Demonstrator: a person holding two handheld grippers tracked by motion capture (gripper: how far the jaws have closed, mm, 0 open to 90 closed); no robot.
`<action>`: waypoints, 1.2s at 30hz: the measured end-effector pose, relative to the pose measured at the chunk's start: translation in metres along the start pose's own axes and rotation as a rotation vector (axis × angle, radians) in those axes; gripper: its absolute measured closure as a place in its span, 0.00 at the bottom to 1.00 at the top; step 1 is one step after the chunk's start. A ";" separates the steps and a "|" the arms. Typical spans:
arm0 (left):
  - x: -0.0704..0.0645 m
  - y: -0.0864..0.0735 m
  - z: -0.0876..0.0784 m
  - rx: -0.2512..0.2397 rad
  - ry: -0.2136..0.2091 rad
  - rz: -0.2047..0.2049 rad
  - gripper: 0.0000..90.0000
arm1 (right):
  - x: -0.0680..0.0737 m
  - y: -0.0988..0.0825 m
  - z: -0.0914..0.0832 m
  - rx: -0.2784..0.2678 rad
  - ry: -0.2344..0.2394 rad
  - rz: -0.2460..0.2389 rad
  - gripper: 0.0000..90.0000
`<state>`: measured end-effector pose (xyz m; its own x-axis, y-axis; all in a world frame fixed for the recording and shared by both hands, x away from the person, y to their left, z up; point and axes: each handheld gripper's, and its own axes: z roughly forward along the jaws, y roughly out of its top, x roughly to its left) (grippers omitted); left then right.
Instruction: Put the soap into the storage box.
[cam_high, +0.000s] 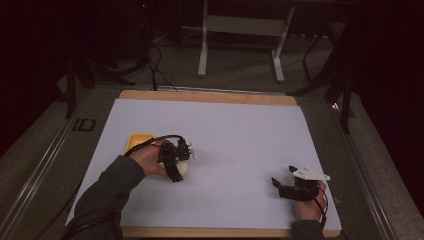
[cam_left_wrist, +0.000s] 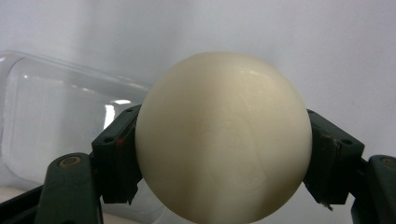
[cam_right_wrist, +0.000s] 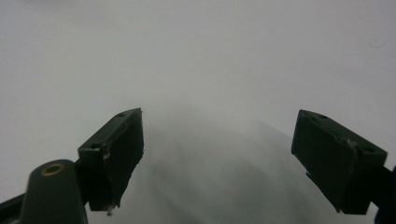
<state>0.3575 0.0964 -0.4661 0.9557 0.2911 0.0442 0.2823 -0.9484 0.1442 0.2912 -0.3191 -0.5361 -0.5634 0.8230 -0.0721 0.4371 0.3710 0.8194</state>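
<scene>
Left gripper (cam_left_wrist: 223, 154) clamped on a cream ball (cam_left_wrist: 223, 137): in the left gripper view the ball sits square between the two black jaws, both pads pressed against its sides at about mid-height, the ball bulging up and forward past the pad tips and taking the centre of the frame. Behind it, at left of that frame, a clear plastic container (cam_left_wrist: 60, 121) with a rounded corner, lying on the pale surface; cannot tell whether the ball touches it. High view: left gripper (cam_high: 181, 161) left of centre, in the person's left hand (cam_high: 148, 159), with a sliver of the ball (cam_high: 184, 167) pale just under the gripper's black body. A yellow dish (cam_high: 136, 140) lies just beyond the hand, toward the upper left, partly covered by it. All on a white sheet (cam_high: 235, 130) over a wooden-edged table (cam_high: 210, 96). Right gripper (cam_high: 281, 186) low at the right of the high view, held in the right hand (cam_high: 306, 205), well apart from the ball. Right gripper view: jaws spread wide, nothing between them but the white sheet (cam_right_wrist: 210, 70).
</scene>
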 end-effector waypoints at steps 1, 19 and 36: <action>0.001 -0.001 0.000 -0.002 0.004 -0.004 0.28 | 0.000 0.000 0.000 0.000 0.000 0.000 0.19; 0.018 -0.012 -0.010 -0.010 0.011 -0.070 0.28 | 0.000 0.000 0.000 0.000 0.000 0.000 0.19; 0.030 -0.018 -0.017 -0.017 0.030 -0.119 0.28 | 0.000 0.000 0.000 0.000 0.000 -0.002 0.19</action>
<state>0.3793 0.1246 -0.4509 0.9126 0.4052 0.0551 0.3917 -0.9049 0.1667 0.2911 -0.3190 -0.5361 -0.5643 0.8223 -0.0733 0.4362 0.3724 0.8192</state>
